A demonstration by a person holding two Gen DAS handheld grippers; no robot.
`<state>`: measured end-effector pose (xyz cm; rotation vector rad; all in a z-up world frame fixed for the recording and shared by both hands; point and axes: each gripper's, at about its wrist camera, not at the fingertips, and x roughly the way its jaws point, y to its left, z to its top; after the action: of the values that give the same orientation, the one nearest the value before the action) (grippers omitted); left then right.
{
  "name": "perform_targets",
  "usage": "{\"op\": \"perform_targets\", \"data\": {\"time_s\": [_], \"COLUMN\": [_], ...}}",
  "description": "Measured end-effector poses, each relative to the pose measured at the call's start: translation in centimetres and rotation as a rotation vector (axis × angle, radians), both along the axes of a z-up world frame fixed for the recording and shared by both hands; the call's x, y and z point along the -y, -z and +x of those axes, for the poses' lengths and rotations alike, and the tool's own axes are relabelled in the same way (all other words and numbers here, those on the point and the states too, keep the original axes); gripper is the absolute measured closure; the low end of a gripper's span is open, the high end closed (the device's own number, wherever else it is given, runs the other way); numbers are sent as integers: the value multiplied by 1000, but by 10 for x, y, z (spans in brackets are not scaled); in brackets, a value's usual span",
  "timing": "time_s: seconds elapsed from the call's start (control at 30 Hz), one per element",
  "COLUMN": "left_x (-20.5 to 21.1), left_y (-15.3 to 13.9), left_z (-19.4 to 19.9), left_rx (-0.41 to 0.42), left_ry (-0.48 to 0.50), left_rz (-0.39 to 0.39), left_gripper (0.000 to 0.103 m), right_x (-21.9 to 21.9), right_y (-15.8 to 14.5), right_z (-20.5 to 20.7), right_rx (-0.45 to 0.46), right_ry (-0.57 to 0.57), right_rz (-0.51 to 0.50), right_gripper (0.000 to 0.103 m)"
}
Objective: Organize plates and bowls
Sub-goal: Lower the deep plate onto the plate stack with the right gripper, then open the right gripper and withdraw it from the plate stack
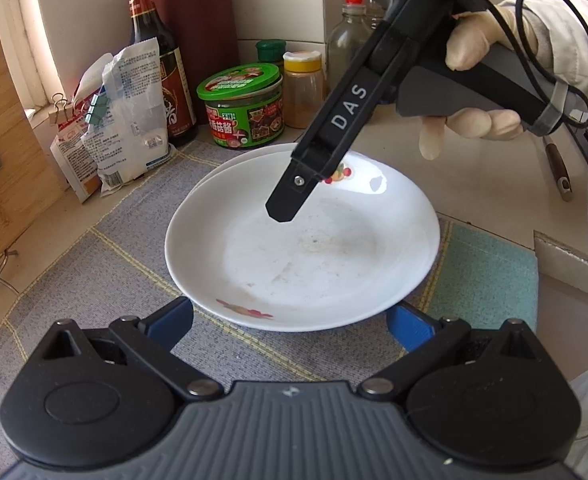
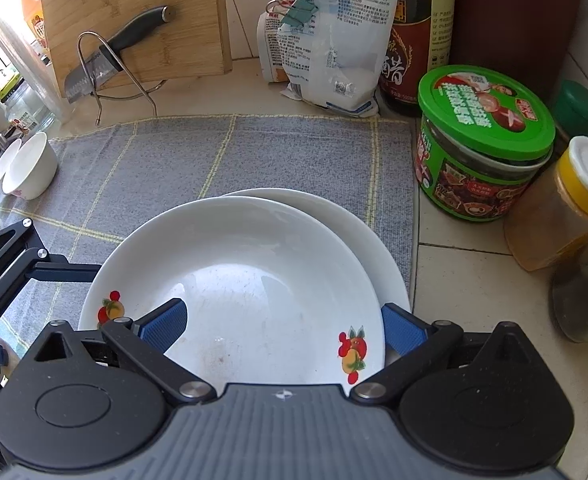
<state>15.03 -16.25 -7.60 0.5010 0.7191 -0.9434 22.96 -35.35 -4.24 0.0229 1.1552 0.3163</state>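
Two white plates lie stacked on a grey checked mat (image 2: 214, 152). The top plate (image 1: 305, 240) (image 2: 246, 280) has fruit prints on its rim. It sits off-centre on the lower plate (image 2: 377, 240), whose far rim shows behind it. My left gripper (image 1: 292, 322) is open, its blue pads on either side of the top plate's near rim. My right gripper (image 2: 284, 326) is open too, with its left pad over the top plate's inside and its right pad outside the rim. In the left wrist view, a gloved hand (image 1: 477, 52) holds the right gripper, and one of its fingers (image 1: 290, 196) hangs over the plate.
A green-lidded jar (image 2: 485, 140), a yellow-capped spice jar (image 2: 565, 208), a dark sauce bottle (image 2: 417, 32) and clipped bags (image 2: 333, 40) crowd the back. A cutting board with a knife (image 2: 134, 24) leans at back left. White bowls (image 2: 30, 168) lie on the mat's left edge.
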Motion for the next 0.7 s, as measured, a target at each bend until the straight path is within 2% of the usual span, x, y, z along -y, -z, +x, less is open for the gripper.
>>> {"op": "perform_targets", "data": {"time_s": [0.2, 0.3, 0.43, 0.57, 0.7], "left_x": [-1, -3, -11, -29, -59], "left_y": [-5, -8, -15, -24, -34], "left_z": [0, 0, -2, -5, -9], "left_rx": [17, 23, 49, 63, 81], "left_ry": [-14, -31, -76, -182, -337], "left_rz": [-17, -36, -61, -103, -147], "left_gripper": [1, 1, 1, 1, 1], "right_x": [4, 6, -5, -30, -63], "right_y": [-10, -15, -26, -41, -50], "right_z": [-5, -9, -17, -24, -29], "right_rx": [42, 53, 114, 215, 304], "right_ry": [11, 15, -11, -77, -178], "right_rz": [-50, -32, -55, -105, -144], "right_gripper": [0, 0, 0, 0, 0]}}
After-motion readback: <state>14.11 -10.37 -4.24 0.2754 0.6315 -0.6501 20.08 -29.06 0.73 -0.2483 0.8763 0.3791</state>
